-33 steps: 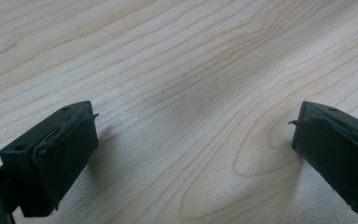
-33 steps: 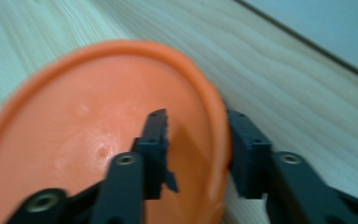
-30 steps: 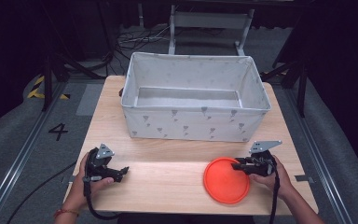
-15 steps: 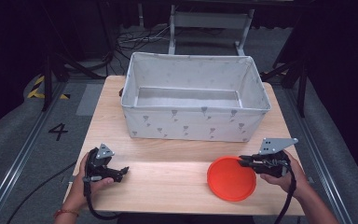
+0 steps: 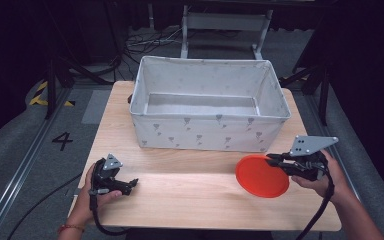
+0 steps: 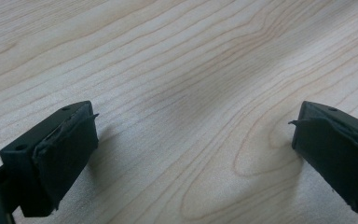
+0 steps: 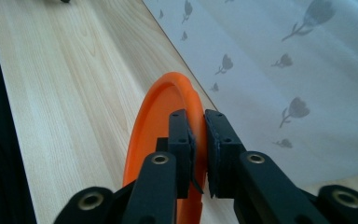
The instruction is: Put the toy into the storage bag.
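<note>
Two tools work the wooden worktop (image 5: pixel 195 195) from above: the right tool (image 5: pixel 271 160) pinches an orange plate (image 5: pixel 261 176) by its right rim, plate extending leftward, just in front of the fabric bin (image 5: pixel 207 132). Left tool view: left tool (image 6: pixel 191 140) spread, nothing between its jaws. Right tool view: jaws pressed on the plate's rim (image 7: pixel 168 100), bin wall just right.

A light wooden table (image 5: pixel 195 200) with visible grain carries a large rectangular fabric bin (image 5: pixel 207 107), white-grey and printed with small dark tulip motifs, standing open-topped on the far half of the tabletop. Grey floor mats (image 5: pixel 10 150) lie on both sides of the table, the left one marked with a black numeral 4 (image 5: pixel 62 141). Beyond the bin, black cables (image 5: pixel 140 42) trail across the floor beside a grey metal stand (image 5: pixel 225 22), and yellow-black hazard tape (image 5: pixel 42 95) shows at far left.
</note>
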The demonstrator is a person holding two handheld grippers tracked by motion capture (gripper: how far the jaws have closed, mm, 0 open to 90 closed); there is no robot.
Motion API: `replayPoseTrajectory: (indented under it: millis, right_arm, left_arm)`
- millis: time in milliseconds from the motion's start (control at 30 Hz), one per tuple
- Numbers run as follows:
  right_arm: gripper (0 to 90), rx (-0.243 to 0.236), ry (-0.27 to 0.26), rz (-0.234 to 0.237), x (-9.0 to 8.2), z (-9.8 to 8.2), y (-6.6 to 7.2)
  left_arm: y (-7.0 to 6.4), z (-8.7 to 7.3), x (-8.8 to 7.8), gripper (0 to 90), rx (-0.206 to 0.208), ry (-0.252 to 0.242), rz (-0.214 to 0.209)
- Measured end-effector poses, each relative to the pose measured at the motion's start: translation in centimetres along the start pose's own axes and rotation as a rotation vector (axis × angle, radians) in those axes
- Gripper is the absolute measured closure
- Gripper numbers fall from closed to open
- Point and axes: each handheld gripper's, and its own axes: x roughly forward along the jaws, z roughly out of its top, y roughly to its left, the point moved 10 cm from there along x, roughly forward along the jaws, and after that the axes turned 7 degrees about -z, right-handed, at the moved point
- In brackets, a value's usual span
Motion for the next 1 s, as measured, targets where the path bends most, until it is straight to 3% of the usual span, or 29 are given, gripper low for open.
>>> replayPoseTrajectory:
  millis: [167,1000]
  right_arm:
    - [82.2,0.003,-0.033,-0.013,-1.1,0.9,-0.5]
    - [82.2,0.018,-0.08,-0.077,-6.1,2.9,-3.0]
  left_arm:
    - [0.0,0.0,0.0,0.5,0.0,0.002,0.0]
    - [0.0,0.0,0.0,0.5,0.0,0.0,0.0]
